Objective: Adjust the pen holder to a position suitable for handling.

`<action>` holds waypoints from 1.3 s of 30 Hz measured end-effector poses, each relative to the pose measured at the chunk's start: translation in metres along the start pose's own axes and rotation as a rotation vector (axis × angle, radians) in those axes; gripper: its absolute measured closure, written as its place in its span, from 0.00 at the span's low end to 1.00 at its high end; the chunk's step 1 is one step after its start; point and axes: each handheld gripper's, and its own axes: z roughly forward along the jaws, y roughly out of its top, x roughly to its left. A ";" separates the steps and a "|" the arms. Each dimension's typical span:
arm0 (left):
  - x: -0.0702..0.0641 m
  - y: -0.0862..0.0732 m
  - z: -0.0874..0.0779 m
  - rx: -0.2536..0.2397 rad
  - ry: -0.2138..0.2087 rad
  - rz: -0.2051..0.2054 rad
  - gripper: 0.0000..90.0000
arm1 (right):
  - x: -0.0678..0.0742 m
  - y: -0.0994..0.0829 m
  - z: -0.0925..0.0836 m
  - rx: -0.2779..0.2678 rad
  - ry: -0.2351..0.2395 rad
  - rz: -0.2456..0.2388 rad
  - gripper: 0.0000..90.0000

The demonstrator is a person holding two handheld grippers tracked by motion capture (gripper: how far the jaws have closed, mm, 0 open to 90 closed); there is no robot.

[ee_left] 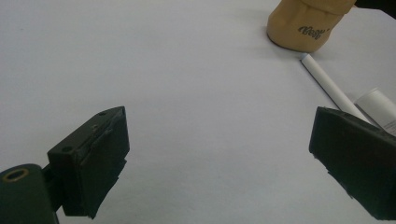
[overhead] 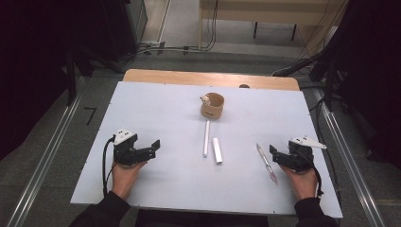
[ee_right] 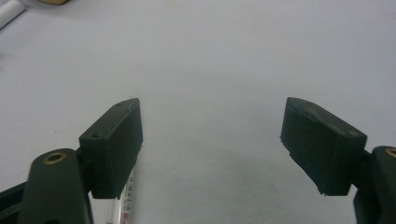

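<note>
A tan paper cup stands at the middle back of the white board, with a small white object on its rim. In front of it lie a long thin white stick and a shorter white tube. A clear pen with a pink end lies to the right. My left gripper rests at the left, open and empty, pointing toward the middle. In the left gripper view its jaws stand wide apart, with the cup, stick and tube ahead. My right gripper rests open just beside the pen, which lies under its left jaw; the gripper holds nothing.
The white board covers a wooden table. A person's hands hold both grippers near the front edge. Metal rails run along the floor at either side, and dark equipment stands at the left and right.
</note>
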 end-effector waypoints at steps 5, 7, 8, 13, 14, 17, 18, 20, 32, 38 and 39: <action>0.000 -0.001 0.002 0.013 -0.004 -0.002 0.06 | 0.000 0.001 0.000 0.000 0.004 -0.006 0.20; -0.001 -0.001 0.002 0.015 -0.005 -0.003 0.06 | 0.002 0.002 0.000 0.002 0.011 -0.008 0.20; -0.001 0.000 0.002 0.014 -0.006 -0.005 0.06 | 0.002 0.002 0.000 0.002 0.011 -0.008 0.20; 0.000 -0.001 0.002 0.016 -0.007 -0.008 0.06 | 0.009 0.008 0.002 0.010 0.032 -0.038 0.20; 0.000 -0.001 0.002 0.017 -0.007 -0.008 0.06 | 0.012 0.013 0.003 0.013 0.043 -0.052 0.20; 0.000 -0.001 0.002 0.016 -0.008 -0.009 0.06 | 0.016 0.019 0.006 0.008 0.050 -0.052 0.20; 0.000 0.000 0.002 0.014 -0.008 -0.009 0.06 | 0.018 0.022 0.007 0.007 0.047 -0.050 0.20; 0.000 0.000 0.002 0.014 -0.008 -0.011 0.06 | 0.022 0.027 0.010 -0.002 0.048 -0.047 0.20; 0.000 0.000 0.001 0.011 -0.017 -0.011 0.07 | 0.054 0.060 0.035 -0.017 0.074 -0.064 0.21; 0.001 0.000 0.001 0.014 -0.023 -0.020 0.07 | 0.067 0.072 0.050 -0.007 0.078 -0.065 0.22; 0.001 0.000 0.000 0.013 -0.024 -0.018 0.07 | 0.069 0.074 0.052 -0.008 0.083 -0.063 0.23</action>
